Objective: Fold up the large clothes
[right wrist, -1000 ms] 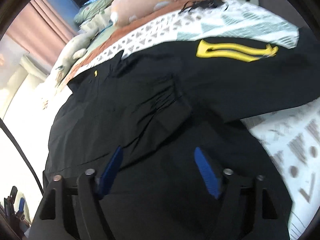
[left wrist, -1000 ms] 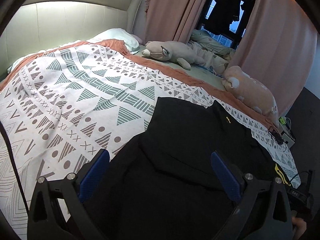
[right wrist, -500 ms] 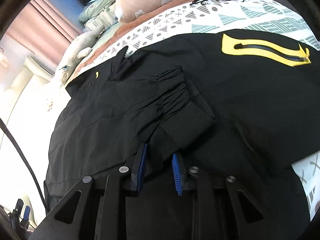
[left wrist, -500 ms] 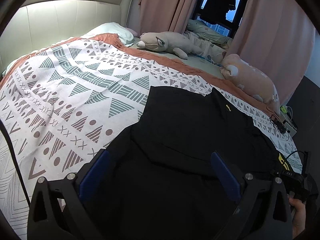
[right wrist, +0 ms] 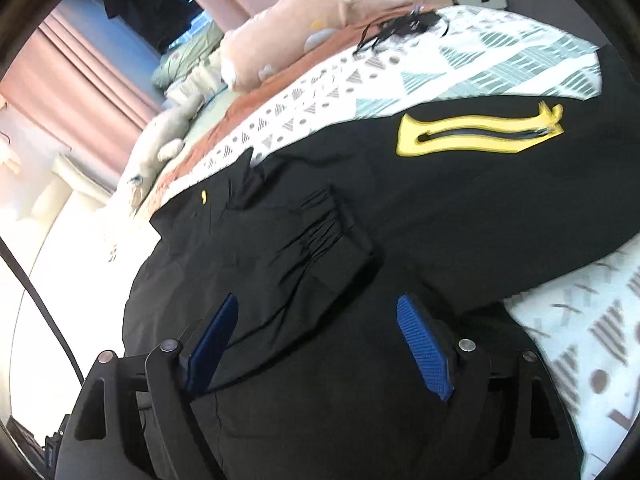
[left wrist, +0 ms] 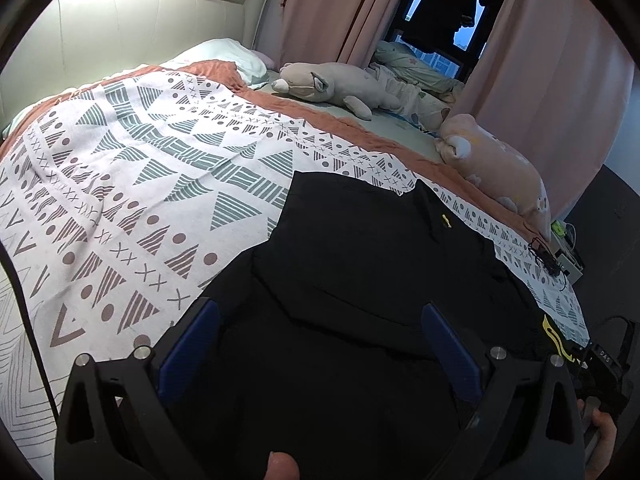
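A: Where does the large black fabric jacket (right wrist: 420, 216) lie, and what rests on it?

B: Spread flat on the bed's white quilt with grey-green and brown geometric print (left wrist: 132, 184); one sleeve with a gathered black cuff (right wrist: 332, 236) is folded inward across the body; a yellow-trimmed zip pocket (right wrist: 480, 132) shows on the far panel, still unfolded; the grey plush animal (left wrist: 336, 88) and the pink plush animal (left wrist: 492, 164) lie well apart from it, along the far side of the bed.

A: How do the jaws stand?

B: The right gripper (right wrist: 320, 344) has just been opening; its blue pads now stand spread, the sleeve fabric lying between them but not pinched; the left gripper (left wrist: 320, 348) hovers over the near part of the jacket, jaws wide and empty.

A: Which step is in hand?

B: By my reading, the first sleeve fold is laid and let go; the task is at an early stage.

A: What does the next move call for?

B: Probably a fresh pinch at the opposite sleeve or side panel, carried inward over the body; both grippers should lift together, so that the laid cuff is not dragged out of place.
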Tool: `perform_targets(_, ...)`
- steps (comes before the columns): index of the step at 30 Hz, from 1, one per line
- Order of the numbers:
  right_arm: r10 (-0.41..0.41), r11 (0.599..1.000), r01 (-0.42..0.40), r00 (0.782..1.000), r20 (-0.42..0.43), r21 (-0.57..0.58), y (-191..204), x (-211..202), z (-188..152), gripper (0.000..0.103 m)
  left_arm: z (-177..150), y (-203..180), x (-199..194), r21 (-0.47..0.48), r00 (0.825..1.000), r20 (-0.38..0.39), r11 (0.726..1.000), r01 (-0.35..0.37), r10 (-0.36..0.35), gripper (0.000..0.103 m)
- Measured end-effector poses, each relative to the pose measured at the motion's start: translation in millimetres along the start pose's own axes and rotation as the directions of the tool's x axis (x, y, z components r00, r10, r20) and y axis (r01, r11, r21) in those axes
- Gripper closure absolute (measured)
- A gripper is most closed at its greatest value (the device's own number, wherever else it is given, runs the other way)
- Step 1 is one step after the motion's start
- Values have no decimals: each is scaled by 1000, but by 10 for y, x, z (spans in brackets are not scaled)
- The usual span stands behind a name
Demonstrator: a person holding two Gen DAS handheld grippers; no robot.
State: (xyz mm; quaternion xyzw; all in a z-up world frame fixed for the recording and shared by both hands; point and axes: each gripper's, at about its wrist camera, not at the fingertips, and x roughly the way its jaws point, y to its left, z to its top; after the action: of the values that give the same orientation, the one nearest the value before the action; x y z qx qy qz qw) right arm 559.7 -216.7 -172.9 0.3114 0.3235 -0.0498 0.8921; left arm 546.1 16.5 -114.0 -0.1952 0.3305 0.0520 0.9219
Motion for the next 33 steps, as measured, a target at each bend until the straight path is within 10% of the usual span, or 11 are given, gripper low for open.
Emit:
perform_targets(18, -349, 922, 297, 915, 202, 248, -959, -1051, -24, 22, -185, -468, 37, 64, 995, -45, 994, 88, -85, 0)
perform_targets(33, -265, 938, 200, 941, 211, 283, -1542, -664, 335, 22, -355, -606, 243, 114, 993, -92, 990, 87, -76, 0)
